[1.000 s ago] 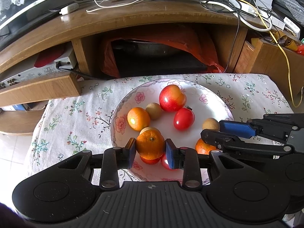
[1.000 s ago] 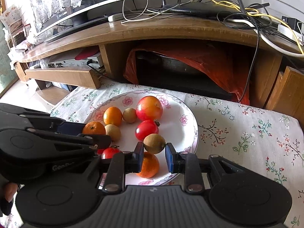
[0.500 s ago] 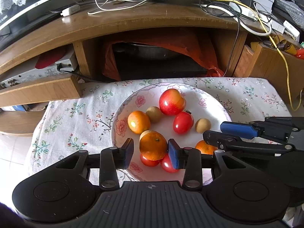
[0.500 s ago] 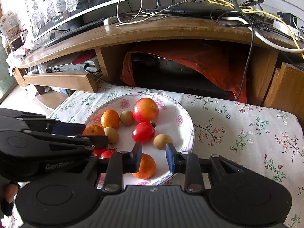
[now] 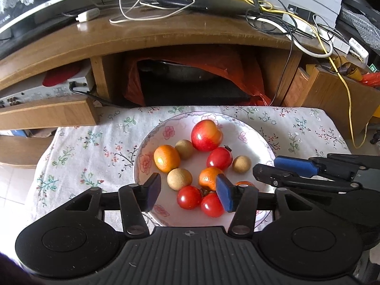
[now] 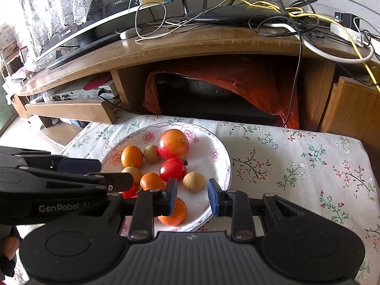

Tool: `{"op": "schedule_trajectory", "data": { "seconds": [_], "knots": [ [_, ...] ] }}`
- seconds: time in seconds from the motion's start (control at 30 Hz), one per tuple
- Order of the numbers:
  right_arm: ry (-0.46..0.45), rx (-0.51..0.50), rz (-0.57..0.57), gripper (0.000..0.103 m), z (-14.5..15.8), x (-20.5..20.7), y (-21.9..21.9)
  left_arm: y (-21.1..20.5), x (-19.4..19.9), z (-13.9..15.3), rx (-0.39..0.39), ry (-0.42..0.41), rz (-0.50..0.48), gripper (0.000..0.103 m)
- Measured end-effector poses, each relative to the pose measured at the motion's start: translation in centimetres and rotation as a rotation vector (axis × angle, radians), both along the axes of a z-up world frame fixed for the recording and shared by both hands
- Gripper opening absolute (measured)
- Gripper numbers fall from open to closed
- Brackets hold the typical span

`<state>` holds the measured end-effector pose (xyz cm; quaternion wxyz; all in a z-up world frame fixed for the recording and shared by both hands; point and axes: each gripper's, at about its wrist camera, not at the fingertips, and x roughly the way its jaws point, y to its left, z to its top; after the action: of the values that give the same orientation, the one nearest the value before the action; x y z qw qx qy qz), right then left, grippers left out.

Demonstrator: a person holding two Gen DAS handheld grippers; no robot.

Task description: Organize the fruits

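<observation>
A white flowered plate (image 5: 247, 133) on the floral cloth holds a red apple (image 5: 206, 135), oranges (image 5: 166, 158), small brown fruits (image 5: 179, 179) and red tomatoes (image 5: 189, 197). My left gripper (image 5: 188, 191) is open and empty, above the plate's near side, with an orange (image 5: 210, 178) lying below it. My right gripper (image 6: 192, 197) is open and empty over the plate's (image 6: 222, 156) near right rim, just behind a brown fruit (image 6: 194, 181) and beside an orange (image 6: 174, 212). The right gripper also shows in the left wrist view (image 5: 285, 168).
A wooden TV stand (image 5: 166, 35) with cables stands behind the table. An orange bag over a dark pan (image 5: 190, 73) fills its opening. A wooden drawer (image 5: 47, 114) sticks out at left. Floral cloth (image 6: 296, 166) extends right of the plate.
My left gripper has opened and let the orange down onto the plate. My right gripper has opened wider and drawn back from the brown fruit. Both grippers have pulled back and up a little.
</observation>
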<state>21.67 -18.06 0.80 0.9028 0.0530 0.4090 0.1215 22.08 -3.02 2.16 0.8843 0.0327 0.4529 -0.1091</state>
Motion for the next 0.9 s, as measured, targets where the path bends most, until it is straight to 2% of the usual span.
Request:
{"op": "schedule_trajectory", "data": {
  "seconds": [0.17,0.53,0.63,0.77,0.83,0.9],
  "knots": [
    [0.008,-0.013,-0.015,0.023,0.9,-0.9,0.0,0.2,-1.2,0.7,0.010,-0.019,0.007,0.066],
    [0.035,-0.008,-0.068,0.026,2.3,-4.0,0.1,0.8,-4.6,1.1,0.078,-0.054,0.055,0.087],
    [0.030,0.000,-0.072,0.030,2.8,-5.1,0.1,0.9,-5.5,1.2,0.108,-0.071,0.065,0.091],
    [0.025,-0.020,-0.075,0.031,3.2,-6.7,0.3,1.3,-6.9,1.2,0.115,-0.078,0.084,0.097],
    [0.033,-0.014,-0.081,0.031,3.3,-7.4,0.3,1.5,-7.6,1.3,0.118,-0.077,0.094,0.103],
    [0.038,-0.015,-0.085,0.032,3.4,-8.2,0.3,1.6,-8.3,1.3,0.124,-0.079,0.101,0.103]
  ]
}}
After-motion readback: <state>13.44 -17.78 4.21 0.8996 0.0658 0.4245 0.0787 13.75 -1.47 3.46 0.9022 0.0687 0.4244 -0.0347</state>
